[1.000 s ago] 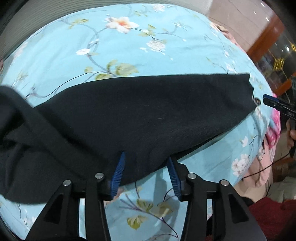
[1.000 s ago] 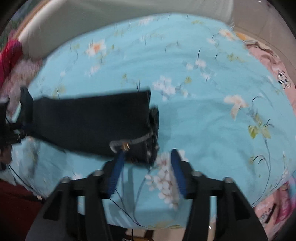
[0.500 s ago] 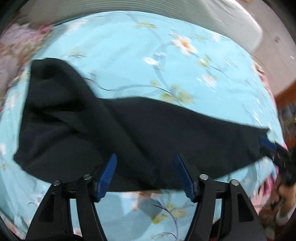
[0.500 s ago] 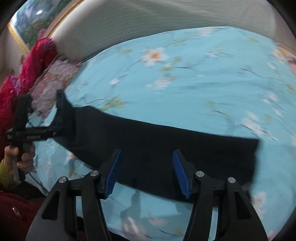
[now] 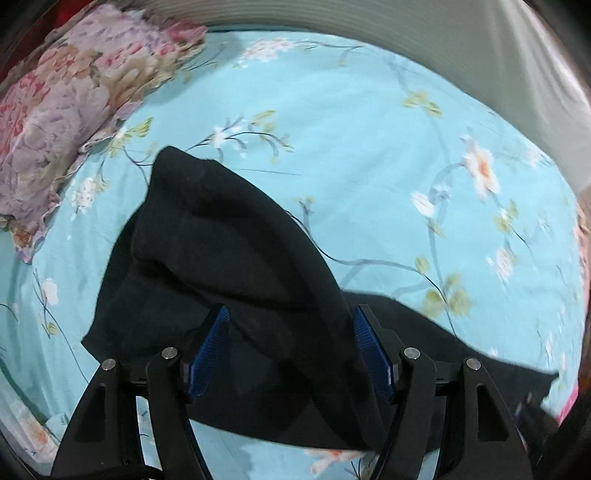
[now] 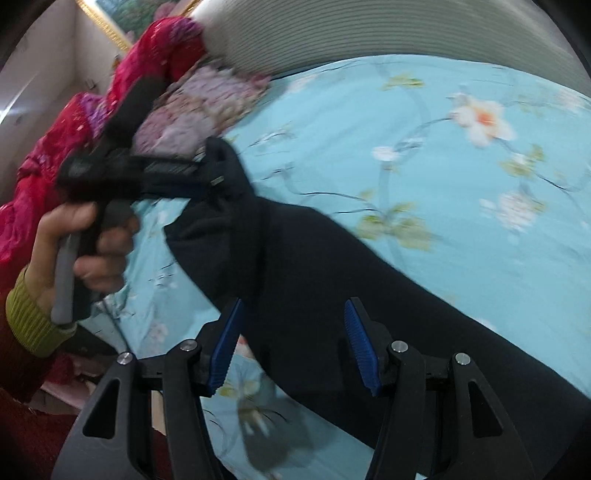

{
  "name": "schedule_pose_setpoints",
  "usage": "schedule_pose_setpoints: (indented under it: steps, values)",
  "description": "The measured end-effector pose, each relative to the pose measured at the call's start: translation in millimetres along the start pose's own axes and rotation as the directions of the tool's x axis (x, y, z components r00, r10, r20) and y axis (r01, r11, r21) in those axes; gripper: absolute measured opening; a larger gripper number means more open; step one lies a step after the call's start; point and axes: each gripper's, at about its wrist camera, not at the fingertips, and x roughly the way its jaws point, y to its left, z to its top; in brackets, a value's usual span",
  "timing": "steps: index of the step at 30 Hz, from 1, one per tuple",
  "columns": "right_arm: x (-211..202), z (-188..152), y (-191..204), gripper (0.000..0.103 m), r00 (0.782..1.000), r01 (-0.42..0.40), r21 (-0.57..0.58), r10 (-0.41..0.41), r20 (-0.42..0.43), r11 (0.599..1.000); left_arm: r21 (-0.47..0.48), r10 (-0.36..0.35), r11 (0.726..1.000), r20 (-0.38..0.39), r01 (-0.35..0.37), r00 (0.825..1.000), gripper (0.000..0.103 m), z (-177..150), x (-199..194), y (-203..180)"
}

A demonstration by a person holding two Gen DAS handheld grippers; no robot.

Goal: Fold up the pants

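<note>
Black pants (image 5: 236, 266) lie folded lengthwise on a light blue floral bedsheet (image 5: 369, 147). In the left wrist view my left gripper (image 5: 291, 347) is open, its blue pads astride a raised fold at the bunched end of the pants. In the right wrist view the pants (image 6: 332, 266) run from upper left to lower right. My right gripper (image 6: 293, 343) is open over the middle of the leg. The left gripper (image 6: 192, 173) also shows there, held in a hand, at the pants' far end, which is lifted.
A purple and pink floral pillow (image 5: 62, 103) lies at the upper left of the bed. A red floral quilt (image 6: 74, 122) is piled beyond it. A grey ribbed headboard (image 6: 369, 33) runs along the back.
Both grippers have swung left along the pants toward the pillow end. The right gripper has gone from the hem end to the middle of the leg. The pants' left end has bunched up.
</note>
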Motion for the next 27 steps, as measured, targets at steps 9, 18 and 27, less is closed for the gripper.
schedule_pose_setpoints:
  steps: [9,18,27]
  values:
    - [68.2,17.4,41.4,0.058,0.992,-0.069,-0.107,0.057,-0.110,0.992,-0.067,0.077,0.994,-0.059,-0.081,0.995,0.065,27.5,34.1,9.4]
    - [96.6,25.8,45.7,0.010,0.988,-0.077,-0.167,0.053,-0.148,0.983,-0.080,-0.026,0.996,0.025,0.028,0.999,0.012,7.8,23.4,24.2]
    - [71.4,22.7,80.4,0.007,0.987,-0.126,-0.325,0.086,-0.134,0.937,-0.192,-0.160,0.961,0.199,0.198,0.967,0.010,-37.8,-8.3,84.3]
